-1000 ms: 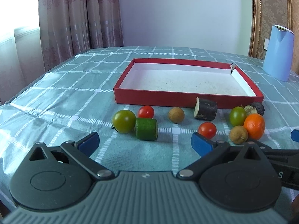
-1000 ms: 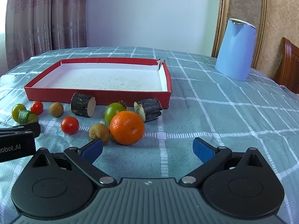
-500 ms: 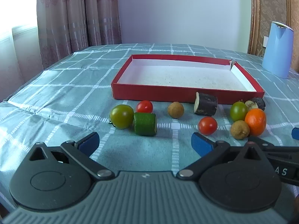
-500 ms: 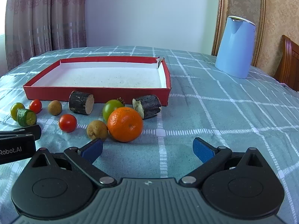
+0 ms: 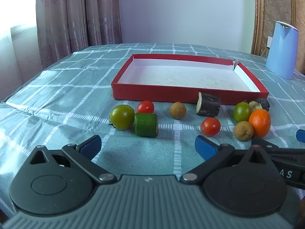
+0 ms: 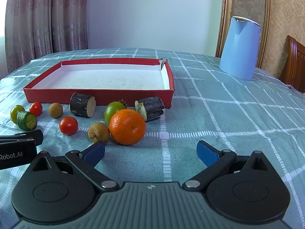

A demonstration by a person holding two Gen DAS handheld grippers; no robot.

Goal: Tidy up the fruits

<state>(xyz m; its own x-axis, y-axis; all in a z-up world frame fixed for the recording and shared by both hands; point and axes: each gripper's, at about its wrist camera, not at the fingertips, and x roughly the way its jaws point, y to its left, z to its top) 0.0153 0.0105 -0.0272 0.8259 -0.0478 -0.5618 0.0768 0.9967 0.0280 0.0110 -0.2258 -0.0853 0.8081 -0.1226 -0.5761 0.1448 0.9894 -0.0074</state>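
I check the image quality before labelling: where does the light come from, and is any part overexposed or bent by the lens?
Left wrist view: daylight enters from the window at the left, which is blown out to white; the tablecloth near it looks washed. Right wrist view: exposure is even, the orange is sharp, and the gold frame bows from fisheye distortion.

A home dining room, table (image 6: 238,110) under a teal checked cloth, heavy mauve patterned curtains (image 5: 76,19) by a bright window, gilt-framed damask wall panel (image 6: 246,3), carved wooden chair (image 6: 294,63), pale blue electric kettle (image 6: 241,47)
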